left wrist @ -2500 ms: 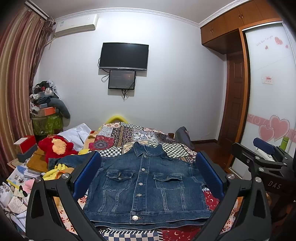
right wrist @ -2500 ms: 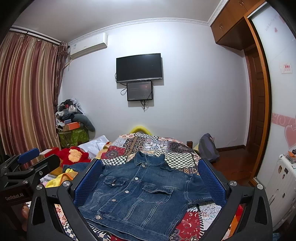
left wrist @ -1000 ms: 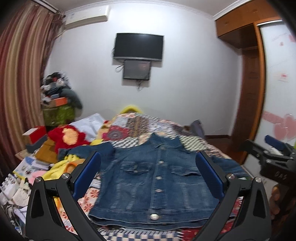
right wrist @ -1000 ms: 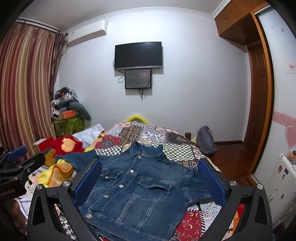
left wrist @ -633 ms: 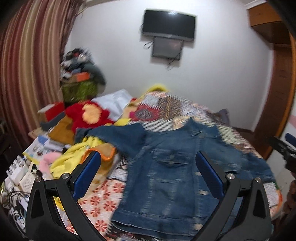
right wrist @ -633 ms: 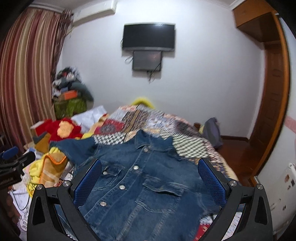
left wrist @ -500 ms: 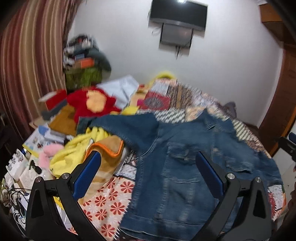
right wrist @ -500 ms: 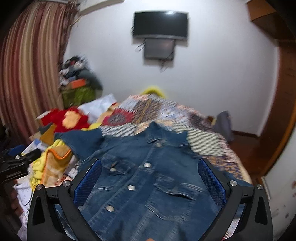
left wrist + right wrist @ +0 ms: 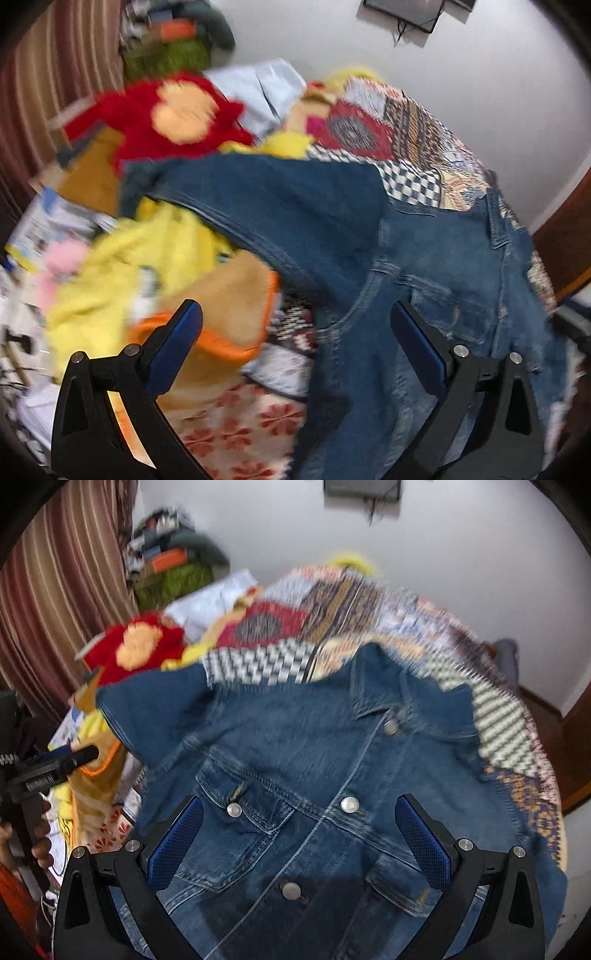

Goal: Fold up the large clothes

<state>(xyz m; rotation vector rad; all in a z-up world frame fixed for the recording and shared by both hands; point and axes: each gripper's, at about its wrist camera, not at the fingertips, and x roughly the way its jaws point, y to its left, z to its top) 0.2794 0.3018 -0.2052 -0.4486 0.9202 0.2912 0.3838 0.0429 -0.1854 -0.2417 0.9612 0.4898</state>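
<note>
The jacket (image 9: 314,775) lies flat on the quilt (image 9: 343,602), buttons up. Both the left gripper (image 9: 295,332) and right gripper (image 9: 299,827) are spread, empty. The sleeve (image 9: 258,199) at ten o'clock should be pinched near its cuff.

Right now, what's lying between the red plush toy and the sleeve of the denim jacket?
In the right wrist view a strip of yellow fabric lies between the red plush toy and the denim jacket sleeve; blur hides whether they touch.
</note>
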